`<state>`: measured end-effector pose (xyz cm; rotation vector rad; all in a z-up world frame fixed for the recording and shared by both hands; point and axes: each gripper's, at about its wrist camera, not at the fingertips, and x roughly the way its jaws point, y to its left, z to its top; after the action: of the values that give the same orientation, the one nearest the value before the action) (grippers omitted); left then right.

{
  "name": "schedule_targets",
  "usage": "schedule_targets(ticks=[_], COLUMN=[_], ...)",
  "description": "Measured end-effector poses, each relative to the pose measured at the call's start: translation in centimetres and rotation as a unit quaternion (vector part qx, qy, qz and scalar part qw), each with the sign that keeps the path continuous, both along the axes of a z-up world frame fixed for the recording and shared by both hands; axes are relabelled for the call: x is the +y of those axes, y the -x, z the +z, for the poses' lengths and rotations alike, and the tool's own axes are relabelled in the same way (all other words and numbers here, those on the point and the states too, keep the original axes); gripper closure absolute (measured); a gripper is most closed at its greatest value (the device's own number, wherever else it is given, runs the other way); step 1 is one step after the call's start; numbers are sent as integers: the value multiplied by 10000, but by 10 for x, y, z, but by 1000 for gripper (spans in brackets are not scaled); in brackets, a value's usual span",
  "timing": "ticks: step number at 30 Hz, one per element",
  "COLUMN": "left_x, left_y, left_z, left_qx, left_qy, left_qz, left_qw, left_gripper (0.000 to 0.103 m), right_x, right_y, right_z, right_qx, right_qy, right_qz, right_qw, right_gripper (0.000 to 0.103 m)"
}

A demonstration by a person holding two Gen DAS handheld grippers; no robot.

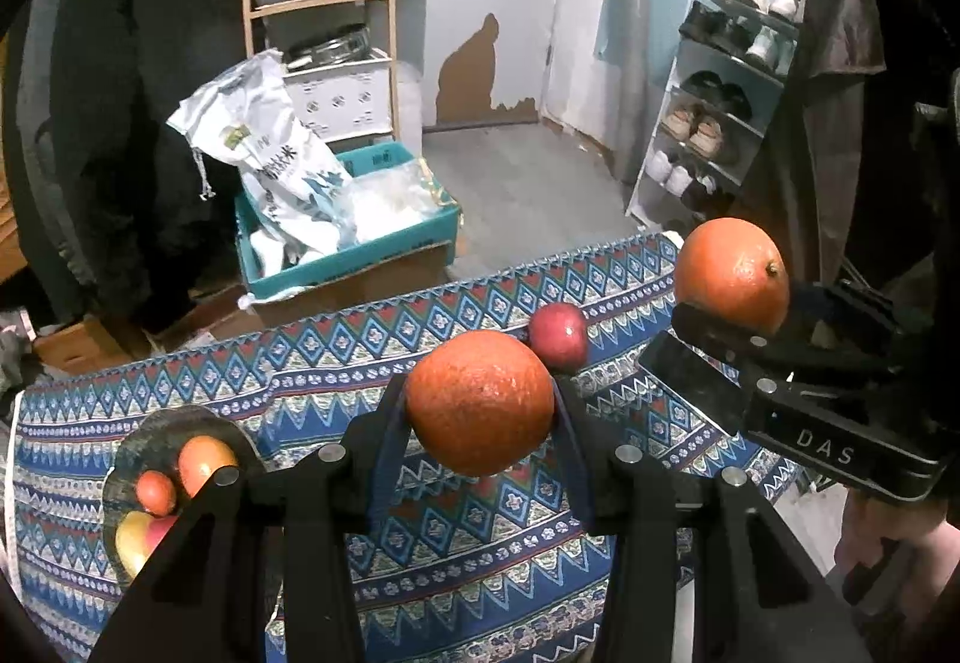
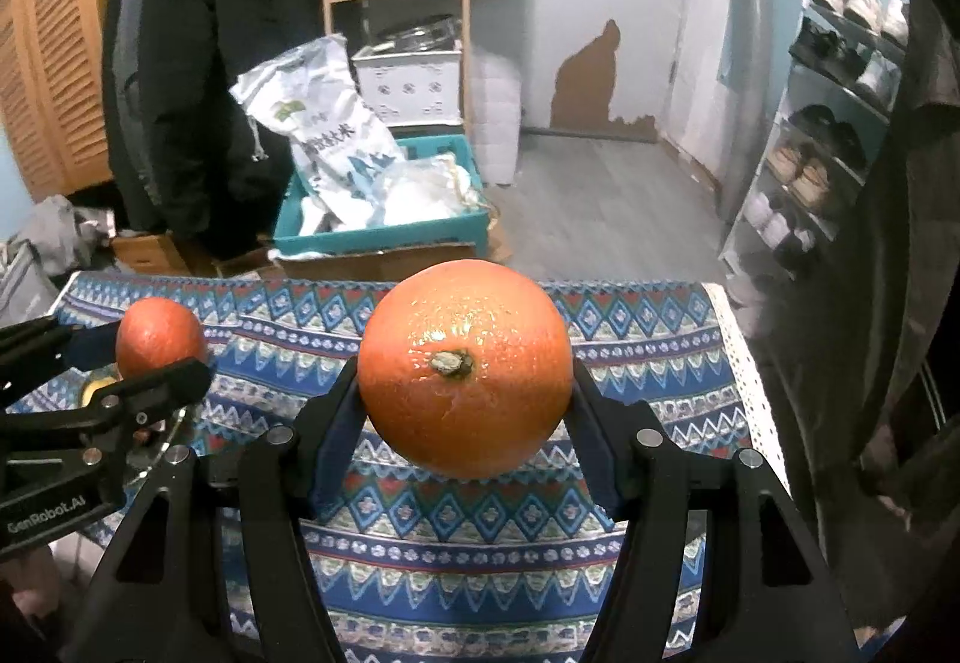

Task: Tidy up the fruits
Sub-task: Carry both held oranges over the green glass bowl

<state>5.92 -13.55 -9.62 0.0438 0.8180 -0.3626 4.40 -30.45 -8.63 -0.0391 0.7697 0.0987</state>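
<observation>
**Left wrist view: two oranges airborne, plate part-filled, one red fruit still loose**

Your left gripper has its fingers closed onto an orange, pads on both flanks, fruit lifted clear of the patterned cloth. Your right gripper is clamped the same way on a second orange, stem end facing the camera. From the left wrist view that second orange sits at 2 o'clock, also off the cloth.

Done so far, judging from the layout: the dark plate at 8 o'clock in the left wrist view already carries fruit. I count a small orange-red fruit, a larger peach-toned one just behind it, and a yellow-red apple at the near rim. The left gripper body covers part of the plate, so there may be more I can't see.

Left to do:
- Both held oranges need a home; the plate looks like the collection point.
- A small red fruit sits on the cloth at 1 o'clock, just behind the left orange, not yet picked.

The plate is on your left side, so your left orange has the shorter path. Free space on the plate looks tight; the bare rim at 11 o'clock is probably the best spot.
</observation>
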Motion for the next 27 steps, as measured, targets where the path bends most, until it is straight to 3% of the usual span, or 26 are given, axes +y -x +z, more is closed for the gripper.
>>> schedule_targets(ticks=[27], left_x=[115], left_y=[19], left_z=[1], left_qx=[11], left_qy=[127], left_qz=[1064], left_qw=[9942], left_gripper=[57], right_x=[113], right_y=[-22], right_z=[2], right_qx=[138], right_qy=[-118], right_qz=[946], right_qw=[9953], right_gripper=[39])
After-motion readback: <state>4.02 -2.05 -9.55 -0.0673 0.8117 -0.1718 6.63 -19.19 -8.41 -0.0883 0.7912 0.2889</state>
